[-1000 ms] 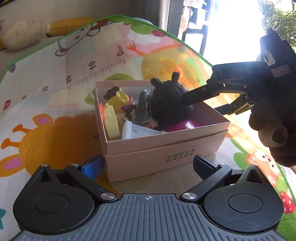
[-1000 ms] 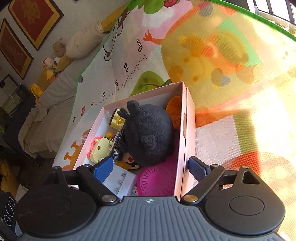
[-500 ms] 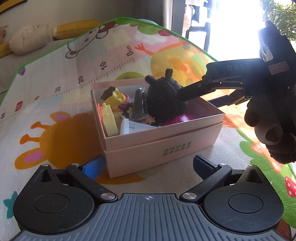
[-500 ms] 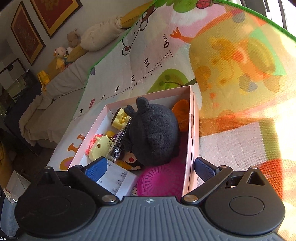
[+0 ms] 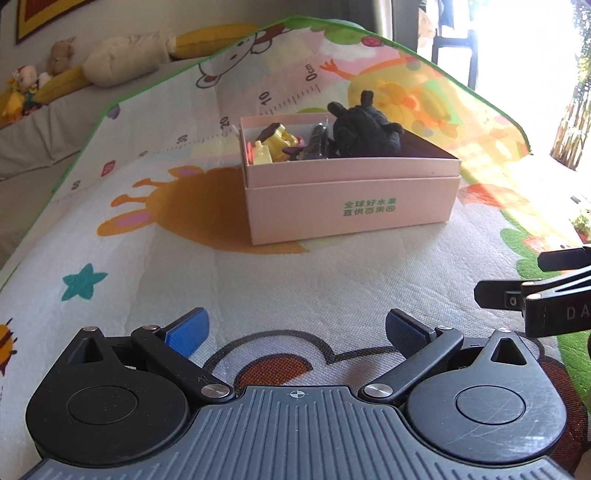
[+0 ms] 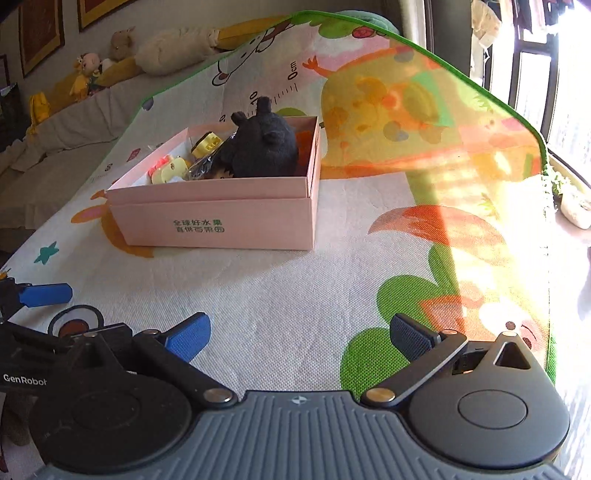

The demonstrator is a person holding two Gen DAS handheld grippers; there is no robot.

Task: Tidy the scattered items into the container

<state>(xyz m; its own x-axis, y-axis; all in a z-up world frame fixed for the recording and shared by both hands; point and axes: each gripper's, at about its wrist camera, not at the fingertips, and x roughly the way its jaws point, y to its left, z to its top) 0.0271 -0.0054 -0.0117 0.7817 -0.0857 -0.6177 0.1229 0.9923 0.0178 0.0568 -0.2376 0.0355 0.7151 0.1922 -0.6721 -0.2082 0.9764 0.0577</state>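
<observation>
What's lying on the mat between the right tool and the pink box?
Nothing: in the right wrist view, only bare play mat lies between the empty right tool, its jaws opening, and the pink box.

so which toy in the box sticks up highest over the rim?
The black plush: its ears and body rise well above the pink box rim, while the yellow toys sit low.

Cartoon-printed play mat with a green edge (image 6: 369,280) covers the floor; a printed ruler strip runs across it. Behind it, a beige covered sofa (image 6: 70,125) against a pale wall, lined with plush toys (image 6: 122,38) and a long cream-and-yellow cushion (image 5: 136,55). Gold-framed red pictures (image 6: 40,33) hang above. Dark-framed window (image 6: 524,70) at right; hard sunlight washes the mat's right side.
</observation>
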